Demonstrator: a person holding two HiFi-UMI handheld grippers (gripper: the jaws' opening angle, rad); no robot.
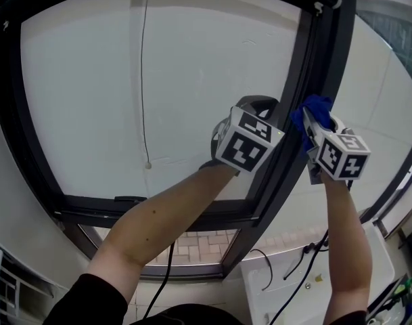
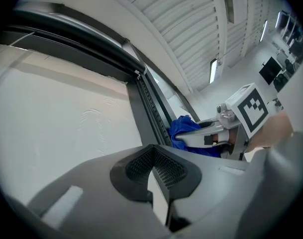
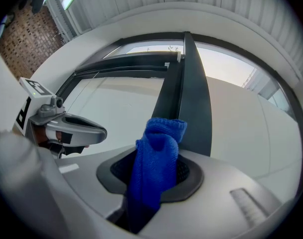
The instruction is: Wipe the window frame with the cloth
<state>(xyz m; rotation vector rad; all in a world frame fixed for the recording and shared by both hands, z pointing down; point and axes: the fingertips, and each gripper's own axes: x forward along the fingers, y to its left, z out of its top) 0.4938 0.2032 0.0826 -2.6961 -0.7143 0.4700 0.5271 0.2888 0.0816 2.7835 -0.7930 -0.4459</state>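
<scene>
Cloth point(image 3: 158, 158), blue, looks soft and light, bunched into a wad. My right gripper point(image 3: 152, 178) pinches it by its lower part, and the free end seems to touch the dark upright of the window frame point(image 3: 183, 83). I judge it will slip if held shallowly. My left gripper point(image 2: 156, 171) is closed on nothing, beside the pane point(image 2: 66, 108). I can read no writing, only square markers point(image 2: 252, 108).

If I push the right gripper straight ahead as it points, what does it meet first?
The blue cloth in the right gripper would meet the dark upright window frame bar first. It may already touch; depth is unclear.
</scene>
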